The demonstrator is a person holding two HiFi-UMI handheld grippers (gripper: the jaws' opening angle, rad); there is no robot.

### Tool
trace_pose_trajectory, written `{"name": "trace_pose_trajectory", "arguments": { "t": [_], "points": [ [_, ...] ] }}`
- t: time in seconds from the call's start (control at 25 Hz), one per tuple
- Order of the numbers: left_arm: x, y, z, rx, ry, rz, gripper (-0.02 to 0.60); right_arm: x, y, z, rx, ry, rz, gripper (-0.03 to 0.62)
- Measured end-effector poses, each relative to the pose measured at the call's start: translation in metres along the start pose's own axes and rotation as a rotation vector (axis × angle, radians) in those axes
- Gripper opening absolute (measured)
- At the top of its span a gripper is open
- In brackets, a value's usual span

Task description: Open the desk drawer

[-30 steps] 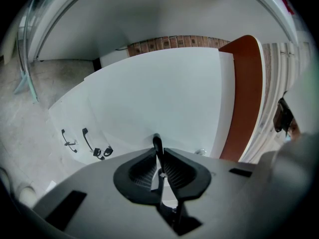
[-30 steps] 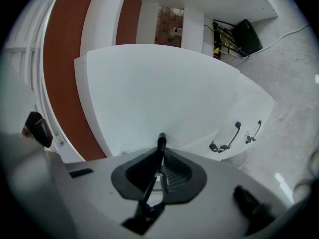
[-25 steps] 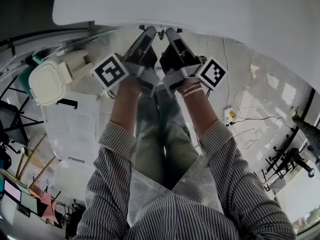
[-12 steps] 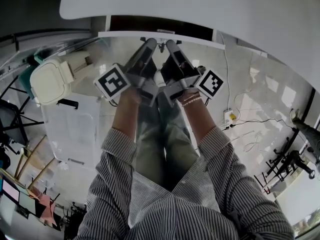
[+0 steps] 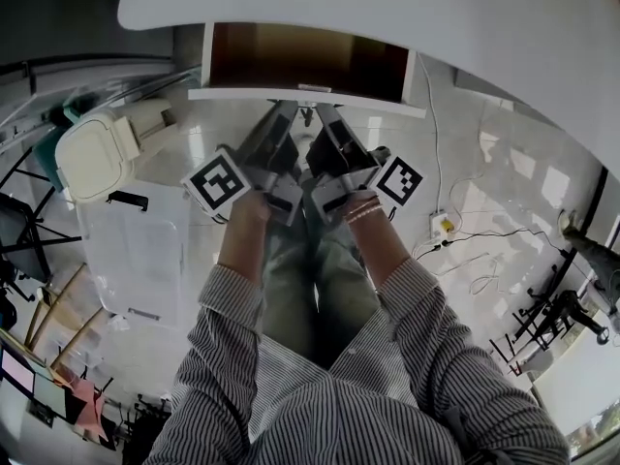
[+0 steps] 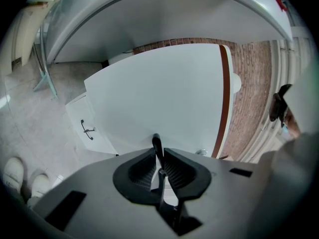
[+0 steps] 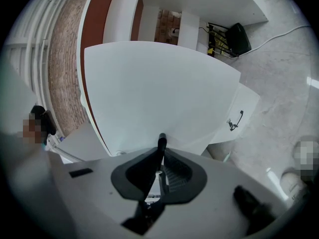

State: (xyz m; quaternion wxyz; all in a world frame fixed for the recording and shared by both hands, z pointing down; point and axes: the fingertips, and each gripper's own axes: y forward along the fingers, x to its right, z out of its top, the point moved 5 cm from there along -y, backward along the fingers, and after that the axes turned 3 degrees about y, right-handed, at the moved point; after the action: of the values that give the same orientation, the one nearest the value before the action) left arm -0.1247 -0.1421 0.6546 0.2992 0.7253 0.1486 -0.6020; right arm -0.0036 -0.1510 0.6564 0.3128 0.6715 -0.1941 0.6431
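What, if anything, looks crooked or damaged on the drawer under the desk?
Nothing stands out. The drawer sits straight under the desk, partly open, without visible damage. The left gripper and right gripper hold its handle.

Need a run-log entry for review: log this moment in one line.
drawer: partly open under desk | left tool: shut on drawer handle | right tool: shut on drawer handle

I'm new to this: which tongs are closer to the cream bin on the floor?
Left. Both grip the drawer handle side by side; the left tongs are on the bin's side, the right tongs beyond them.
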Motion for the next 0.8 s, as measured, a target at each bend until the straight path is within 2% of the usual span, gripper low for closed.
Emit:
{"name": "trace_pose_trajectory", "arguments": {
  "t": [0.32, 0.8],
  "points": [
    [-0.001, -0.019, -0.015, 0.02, -0.035, -0.008, 0.054, 0.003, -0.017, -0.016, -0.005, 0.011, -0.012, 0.041],
    [-0.008, -0.025, -0.02, 0.031, -0.003, -0.002, 0.054, 0.009, -0.023, -0.023, 0.004, -0.005, -0.009, 0.043]
  ]
}}
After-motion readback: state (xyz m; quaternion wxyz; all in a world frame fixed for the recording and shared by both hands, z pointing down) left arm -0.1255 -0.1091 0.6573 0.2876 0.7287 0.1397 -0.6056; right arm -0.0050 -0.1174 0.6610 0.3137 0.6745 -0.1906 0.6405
